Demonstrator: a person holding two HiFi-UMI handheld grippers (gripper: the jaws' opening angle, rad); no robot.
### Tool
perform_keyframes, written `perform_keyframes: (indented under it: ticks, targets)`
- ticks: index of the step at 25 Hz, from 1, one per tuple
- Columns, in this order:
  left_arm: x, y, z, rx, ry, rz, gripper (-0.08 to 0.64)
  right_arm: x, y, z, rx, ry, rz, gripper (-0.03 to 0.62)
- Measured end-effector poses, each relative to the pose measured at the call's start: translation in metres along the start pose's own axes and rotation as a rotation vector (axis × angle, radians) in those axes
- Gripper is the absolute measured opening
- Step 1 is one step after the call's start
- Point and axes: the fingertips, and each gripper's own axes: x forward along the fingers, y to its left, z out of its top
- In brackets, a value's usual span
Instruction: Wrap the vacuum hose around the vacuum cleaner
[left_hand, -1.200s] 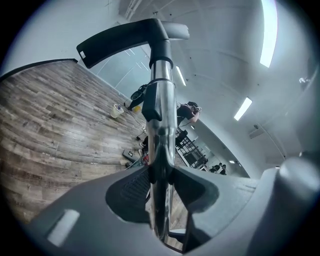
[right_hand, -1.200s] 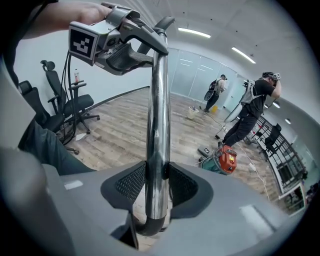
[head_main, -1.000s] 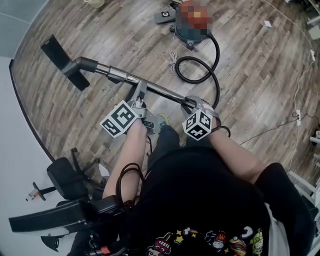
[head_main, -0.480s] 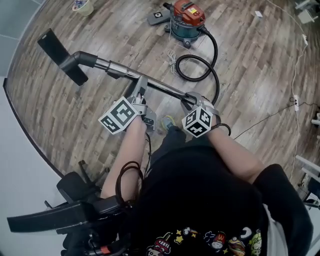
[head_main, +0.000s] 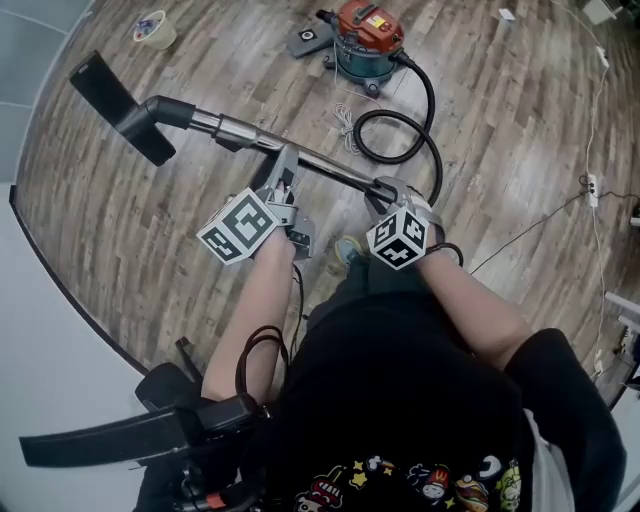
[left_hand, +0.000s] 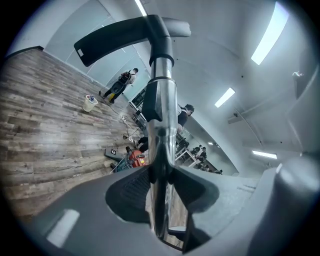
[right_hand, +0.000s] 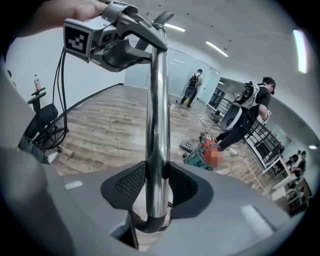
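Wood floor (head_main: 520, 150) lies beneath both grippers. We find each one clamped on the steel tube (head_main: 330, 167). The right gripper (head_main: 385, 192) pinches it at the hose end, just above the bend. The left gripper (head_main: 283, 175) pinches it further along, toward the nozzle (head_main: 110, 105). Beyond the right gripper, the hose (head_main: 432, 150) curls in one loose loop over the floor to the vacuum (head_main: 368, 40), which stands well ahead of both grippers.

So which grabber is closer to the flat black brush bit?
Left. The left gripper clamps the metal tube partway toward the brush head; the right gripper clamps the same tube farther back, at the hose end.
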Motion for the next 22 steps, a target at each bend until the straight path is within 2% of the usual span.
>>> perform_keyframes:
  ticks: [13,22]
  targets:
    - [0.057,0.006,0.026,0.035,0.057,-0.015,0.155,0.033,-0.036,0.017,0.062,0.007,-0.014,0.170]
    - [0.117,0.006,0.045,0.055,0.092,-0.002,0.155,0.061,-0.080,0.024,0.104,-0.002,-0.001,0.170]
